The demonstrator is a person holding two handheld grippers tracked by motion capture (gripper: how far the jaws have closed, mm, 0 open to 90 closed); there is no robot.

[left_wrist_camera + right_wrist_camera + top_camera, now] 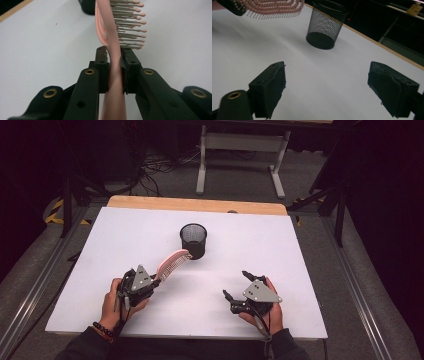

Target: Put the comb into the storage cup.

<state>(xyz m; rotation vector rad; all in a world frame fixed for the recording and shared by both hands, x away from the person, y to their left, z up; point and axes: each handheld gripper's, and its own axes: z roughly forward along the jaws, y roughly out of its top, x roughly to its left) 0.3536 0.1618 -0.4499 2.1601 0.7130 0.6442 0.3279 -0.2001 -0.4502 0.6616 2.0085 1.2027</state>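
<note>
I'm holding the pink hairbrush (172, 262) in the left gripper (156, 281), jaws clenched on its handle just below the bristle head, as the left gripper view is showing (115, 75). The brush is hanging in the air over the white table (100, 270), its head reaching up and away toward the black mesh cup (193, 240) and ending near the cup's rim. Long axis is running from my left hand diagonally forward and to the right; bristles (130, 25) are facing right in the left gripper view. I'm judging it light, hard plastic, smooth handle, so it could be pivoting in the pads; the grip near the head is looking sound. The right gripper (239, 285) is resting low near the table with its jaws spread wide, grasping nothing.
</note>
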